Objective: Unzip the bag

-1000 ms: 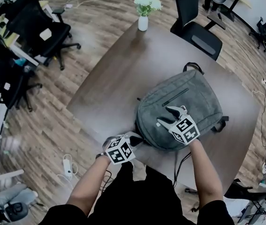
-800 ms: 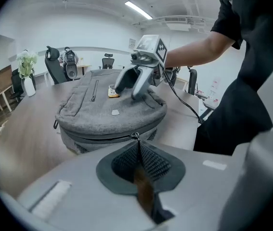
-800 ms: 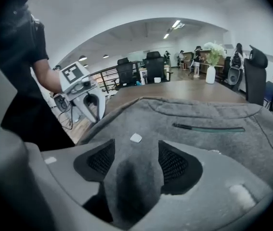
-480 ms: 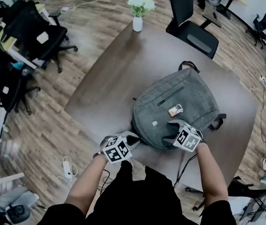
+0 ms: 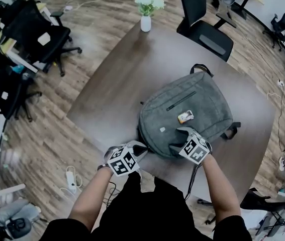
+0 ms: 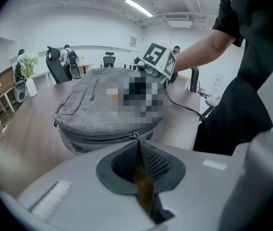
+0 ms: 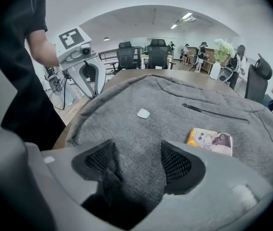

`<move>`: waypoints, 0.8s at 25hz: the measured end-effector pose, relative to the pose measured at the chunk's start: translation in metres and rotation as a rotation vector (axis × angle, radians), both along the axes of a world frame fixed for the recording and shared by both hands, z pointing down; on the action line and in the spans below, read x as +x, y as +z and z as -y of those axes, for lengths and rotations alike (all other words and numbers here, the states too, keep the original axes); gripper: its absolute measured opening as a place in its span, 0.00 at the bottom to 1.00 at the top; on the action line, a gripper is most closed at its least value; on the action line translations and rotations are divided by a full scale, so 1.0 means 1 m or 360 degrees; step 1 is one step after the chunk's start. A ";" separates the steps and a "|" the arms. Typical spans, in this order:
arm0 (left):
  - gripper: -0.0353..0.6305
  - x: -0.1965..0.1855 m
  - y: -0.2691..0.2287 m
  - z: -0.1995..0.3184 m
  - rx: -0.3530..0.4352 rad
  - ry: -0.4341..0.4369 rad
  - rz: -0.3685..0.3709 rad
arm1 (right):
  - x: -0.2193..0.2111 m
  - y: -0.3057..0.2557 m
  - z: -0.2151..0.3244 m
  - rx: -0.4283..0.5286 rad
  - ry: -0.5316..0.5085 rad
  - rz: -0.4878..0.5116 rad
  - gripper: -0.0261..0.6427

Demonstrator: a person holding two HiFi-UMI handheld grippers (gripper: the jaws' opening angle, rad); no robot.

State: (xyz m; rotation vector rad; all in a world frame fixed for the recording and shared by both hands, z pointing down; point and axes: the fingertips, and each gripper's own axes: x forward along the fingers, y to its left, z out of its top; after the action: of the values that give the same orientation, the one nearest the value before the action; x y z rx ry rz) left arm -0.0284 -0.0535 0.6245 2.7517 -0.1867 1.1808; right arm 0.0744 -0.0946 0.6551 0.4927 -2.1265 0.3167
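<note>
— Left gripper?
— Clamped on the bag's pull (a brown tab) at its near-left edge.
— The bag?
— Flat on the table.
— Right gripper?
— Jaws have just been opening; they stand apart over grey fabric.

Wide dark brown wooden counter, warm wood-plank floor, black high-backed office chair at the far edge, black swivel chairs left, white vase of pale flowers, white walls, long ceiling strip lights.
</note>
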 end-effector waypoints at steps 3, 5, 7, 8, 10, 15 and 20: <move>0.10 -0.003 0.000 0.003 0.0011 0.0000 0.0033 | -0.005 0.001 0.005 0.0001 0.0091 0.0010 0.52; 0.10 -0.005 0.000 0.004 0.0014 0.0003 0.0048 | -0.009 0.001 0.008 0.0008 0.0153 0.0021 0.52; 0.10 -0.008 0.000 0.003 0.0011 0.0004 0.0057 | -0.013 0.001 0.012 0.0016 0.0209 0.0028 0.52; 0.10 -0.008 0.001 0.003 0.0007 0.0002 0.0057 | -0.015 0.001 0.014 0.0019 0.0232 0.0028 0.52; 0.10 -0.007 0.002 0.000 -0.0004 -0.0002 0.0053 | -0.019 0.002 0.017 0.0023 0.0277 0.0024 0.52; 0.10 -0.002 0.004 -0.004 -0.0020 -0.0045 0.0035 | -0.025 0.002 0.026 0.0026 0.0403 0.0026 0.51; 0.10 -0.005 0.003 0.003 -0.0008 -0.0099 0.0030 | -0.029 0.002 0.035 0.0041 0.0518 0.0029 0.51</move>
State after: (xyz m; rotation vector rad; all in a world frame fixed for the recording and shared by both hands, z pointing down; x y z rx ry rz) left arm -0.0334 -0.0568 0.6277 2.7101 -0.2689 1.1899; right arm 0.0454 -0.1293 0.6573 0.8564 -2.0675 0.4780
